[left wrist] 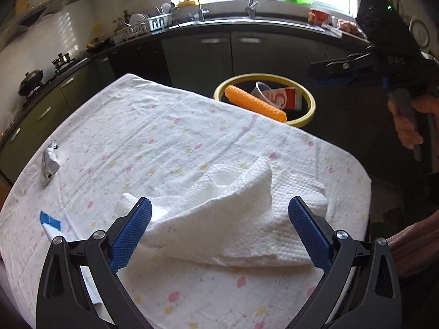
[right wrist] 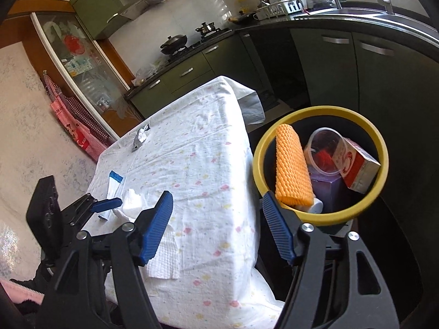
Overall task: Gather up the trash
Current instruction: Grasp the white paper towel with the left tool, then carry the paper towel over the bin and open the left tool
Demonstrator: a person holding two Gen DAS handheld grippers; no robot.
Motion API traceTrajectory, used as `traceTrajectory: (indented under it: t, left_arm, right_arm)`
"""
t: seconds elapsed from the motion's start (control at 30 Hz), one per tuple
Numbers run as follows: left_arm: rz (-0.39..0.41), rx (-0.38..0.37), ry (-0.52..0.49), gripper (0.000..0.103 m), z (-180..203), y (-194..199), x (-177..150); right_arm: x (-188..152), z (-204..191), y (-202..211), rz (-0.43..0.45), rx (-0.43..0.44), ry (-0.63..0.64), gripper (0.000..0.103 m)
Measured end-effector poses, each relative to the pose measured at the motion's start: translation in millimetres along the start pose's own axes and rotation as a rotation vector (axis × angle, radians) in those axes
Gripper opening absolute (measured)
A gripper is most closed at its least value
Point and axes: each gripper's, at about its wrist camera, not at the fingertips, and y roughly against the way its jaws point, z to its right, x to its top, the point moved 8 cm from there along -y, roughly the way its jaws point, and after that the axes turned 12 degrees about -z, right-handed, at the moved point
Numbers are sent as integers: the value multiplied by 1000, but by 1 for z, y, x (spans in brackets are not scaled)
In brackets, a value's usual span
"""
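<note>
Left wrist view: left gripper (left wrist: 219, 235) jaws spread wide, straddling a crumpled, dimpled paper towel (left wrist: 233, 219) at lower centre, its long axis crossing the gap; nothing grasped. Foil wrapper (left wrist: 49, 161) lies at left edge.

Right wrist view: right gripper (right wrist: 216, 224) released, empty, beside the yellow-rimmed bin (right wrist: 321, 219) holding an orange foam sleeve (right wrist: 292, 164). Left gripper is nearer the towel.

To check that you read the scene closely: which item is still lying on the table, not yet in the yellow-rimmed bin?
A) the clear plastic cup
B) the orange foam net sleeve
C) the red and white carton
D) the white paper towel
D: the white paper towel lies on the tablecloth in front of the open left gripper, while the sleeve, cup and carton sit inside the bin.
</note>
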Motion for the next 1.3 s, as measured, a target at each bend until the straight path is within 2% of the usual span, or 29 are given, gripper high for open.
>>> traceTrajectory:
  t: [0.1,0.17,0.2,0.23,0.3,0.37,0.4,0.47,0.63,0.83,0.97,1.07,1.17,1.2,1.23,1.27,1.3]
  left_arm:
    - [-49,13,-8,95,1,-12,-2]
    - [-78,-4,-4,75,4,-17,-6]
    - [-76,-32,3,69,5,-16,-6]
    - [-85,-64,5,57,9,-15,-7]
    - [-89,-57,-20,44,14,-13,-8]
    - [-93,-63,-46,19,21,-11,-7]
    - [-98,-71,-49,13,23,-10,-6]
    - [-104,-107,-52,9,28,-6,0]
    - [-60,-167,-64,9,37,18,36]
    - [15,-181,-150,9,63,37,124]
    - [20,-212,-189,10,85,19,180]
    - [11,-207,-209,10,102,-13,219]
    - [-23,-194,-215,14,114,-52,244]
    - [-31,-182,-215,18,116,-65,248]
    - [-43,-169,-214,31,118,-76,253]
    - [-51,-150,-211,60,118,-87,258]
    - [-51,-129,-206,73,119,-94,261]
  right_arm:
    - [-4,10,1,2,5,-24,65]
    - [-6,14,1,3,12,-37,65]
    - [-7,16,2,5,15,-42,65]
    - [-7,18,2,7,19,-47,65]
    - [-7,21,2,11,27,-55,65]
    - [-8,24,1,13,38,-61,65]
    - [-9,25,1,14,42,-62,65]
    - [-10,27,2,19,50,-67,65]
    - [-12,39,11,41,44,-89,65]
    - [-13,72,48,143,5,-169,65]
    - [-21,100,70,186,-26,-234,65]
    - [-28,116,77,193,-42,-268,65]
    - [-34,128,78,187,-48,-290,65]
    - [-35,131,77,183,-48,-297,65]
    - [-37,132,75,179,-48,-303,66]
    - [-37,134,74,176,-47,-308,66]
    - [-38,136,72,172,-44,-314,67]
